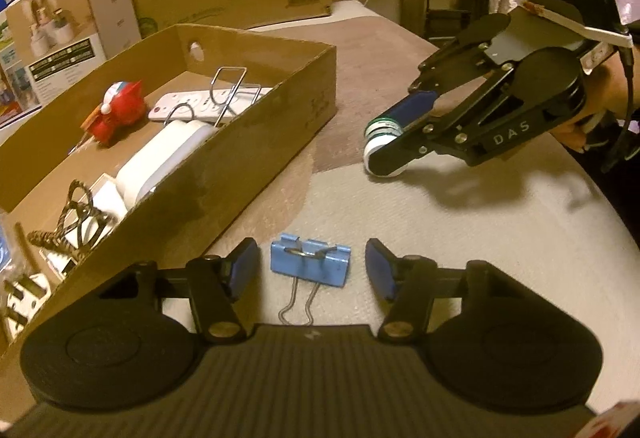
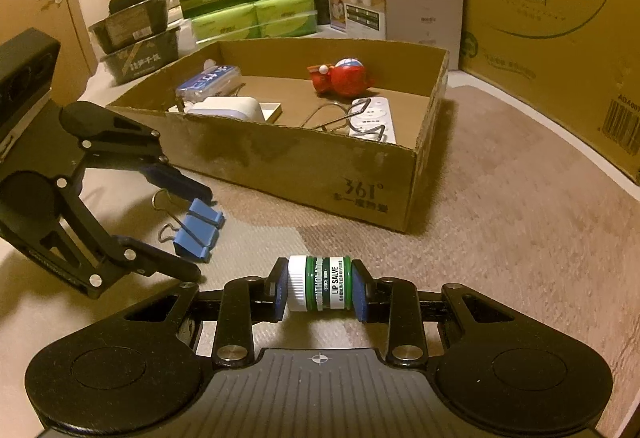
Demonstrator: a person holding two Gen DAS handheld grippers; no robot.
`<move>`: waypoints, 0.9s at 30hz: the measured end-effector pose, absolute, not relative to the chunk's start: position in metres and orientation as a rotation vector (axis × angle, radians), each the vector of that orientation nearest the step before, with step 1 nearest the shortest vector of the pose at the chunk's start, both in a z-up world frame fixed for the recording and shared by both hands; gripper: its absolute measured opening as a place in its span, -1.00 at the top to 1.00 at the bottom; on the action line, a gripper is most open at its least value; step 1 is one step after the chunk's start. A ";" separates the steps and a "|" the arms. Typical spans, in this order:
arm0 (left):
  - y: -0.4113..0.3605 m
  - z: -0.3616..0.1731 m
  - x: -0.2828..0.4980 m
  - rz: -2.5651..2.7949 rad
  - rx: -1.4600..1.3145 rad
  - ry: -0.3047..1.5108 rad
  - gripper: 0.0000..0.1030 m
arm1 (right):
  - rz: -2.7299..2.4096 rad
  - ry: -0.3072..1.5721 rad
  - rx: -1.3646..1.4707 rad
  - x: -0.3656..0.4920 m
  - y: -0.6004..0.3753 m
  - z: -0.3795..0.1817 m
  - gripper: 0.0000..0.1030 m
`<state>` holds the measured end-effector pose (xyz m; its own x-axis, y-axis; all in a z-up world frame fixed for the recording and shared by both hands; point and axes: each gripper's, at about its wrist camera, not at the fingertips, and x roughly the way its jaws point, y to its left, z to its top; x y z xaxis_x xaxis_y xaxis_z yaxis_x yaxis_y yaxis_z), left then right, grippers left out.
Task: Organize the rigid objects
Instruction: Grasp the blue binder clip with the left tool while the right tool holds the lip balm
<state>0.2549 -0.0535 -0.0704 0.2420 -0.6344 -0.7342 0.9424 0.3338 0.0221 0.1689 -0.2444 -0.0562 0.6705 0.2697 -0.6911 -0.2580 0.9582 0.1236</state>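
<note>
While right claw (image 2: 320, 288) clamps lip salve (image 2: 320, 284), left claw (image 1: 308, 266) straddles binder clip (image 1: 310, 262), untouching.

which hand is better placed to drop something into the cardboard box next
Right. The right gripper is already shut on the lip salve jar, so it only has to carry it to the cardboard box. The left gripper is open, its fingers straddling the blue binder clip without gripping it.
</note>
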 end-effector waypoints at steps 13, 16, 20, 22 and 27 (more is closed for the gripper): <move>-0.052 -0.068 0.221 -0.964 0.437 0.738 0.25 | 0.220 0.781 0.022 0.166 -0.239 -0.055 0.38; -0.054 -0.067 0.202 -0.796 0.379 0.760 0.25 | 0.204 0.787 0.035 0.160 -0.238 -0.055 0.38; -0.056 -0.065 0.175 -0.608 0.286 0.793 0.25 | 0.198 0.787 0.040 0.149 -0.236 -0.056 0.38; -0.055 -0.065 0.165 -0.531 0.234 0.797 0.25 | 0.199 0.785 0.047 0.144 -0.236 -0.056 0.38; -0.050 -0.067 0.150 -0.443 0.167 0.762 0.25 | 0.206 0.781 0.059 0.134 -0.237 -0.056 0.38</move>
